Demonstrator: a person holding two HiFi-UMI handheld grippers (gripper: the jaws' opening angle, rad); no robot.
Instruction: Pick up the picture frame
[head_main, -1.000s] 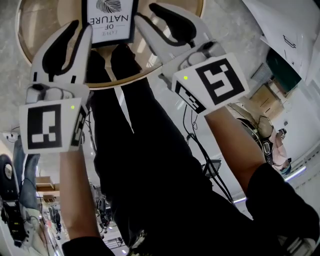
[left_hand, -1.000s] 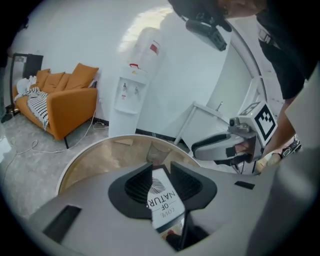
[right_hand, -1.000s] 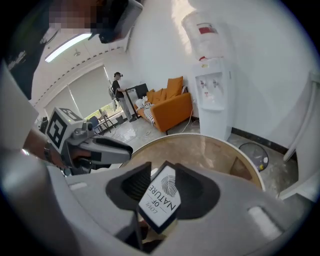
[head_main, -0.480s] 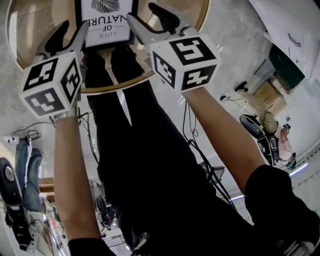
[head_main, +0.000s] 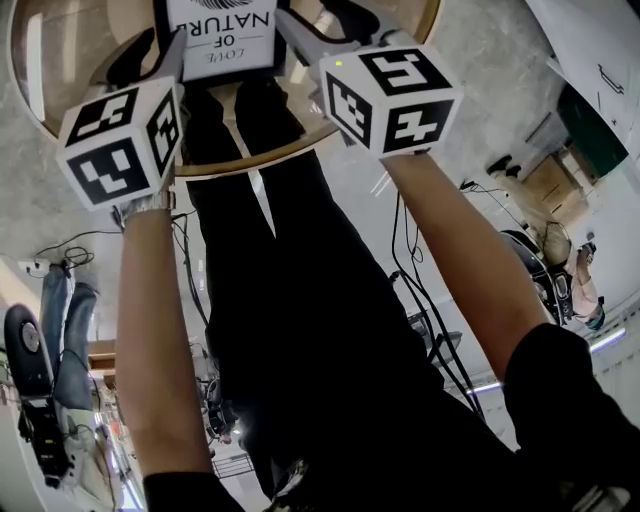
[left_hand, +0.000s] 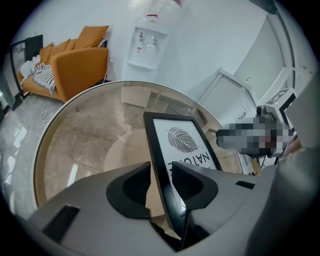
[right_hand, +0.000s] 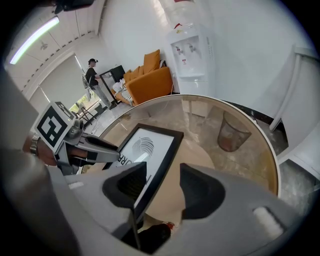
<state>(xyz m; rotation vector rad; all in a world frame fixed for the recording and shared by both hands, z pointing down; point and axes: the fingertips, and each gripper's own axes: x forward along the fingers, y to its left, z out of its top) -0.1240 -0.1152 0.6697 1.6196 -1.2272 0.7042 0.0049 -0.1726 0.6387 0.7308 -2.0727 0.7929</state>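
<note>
The picture frame (head_main: 222, 35), black with a white leaf print, stands upright on the round glass table (head_main: 300, 145). My left gripper (head_main: 160, 55) is at its left edge. In the left gripper view that edge (left_hand: 162, 175) runs between the jaws, which have just been closing and touch the frame (left_hand: 182, 140) on both faces. My right gripper (head_main: 320, 25) straddles the frame's right edge. In the right gripper view its jaws (right_hand: 162, 185) have just been opening and stand wide. The frame (right_hand: 145, 150) lies by the left jaw, well apart from the other.
The table's wooden rim (right_hand: 270, 150) curves round both grippers. A wire wastebasket (right_hand: 232, 132) shows through the glass. Beyond stand a water dispenser (right_hand: 192, 50), an orange sofa (left_hand: 75, 65) and a person (right_hand: 92, 75). My black-clad legs (head_main: 300, 330) are below.
Both grippers have sunk toward the table and tipped forward, so their marker cubes now face the head camera. Their jaws have come from beside the frame's near corners to around its side edges.
</note>
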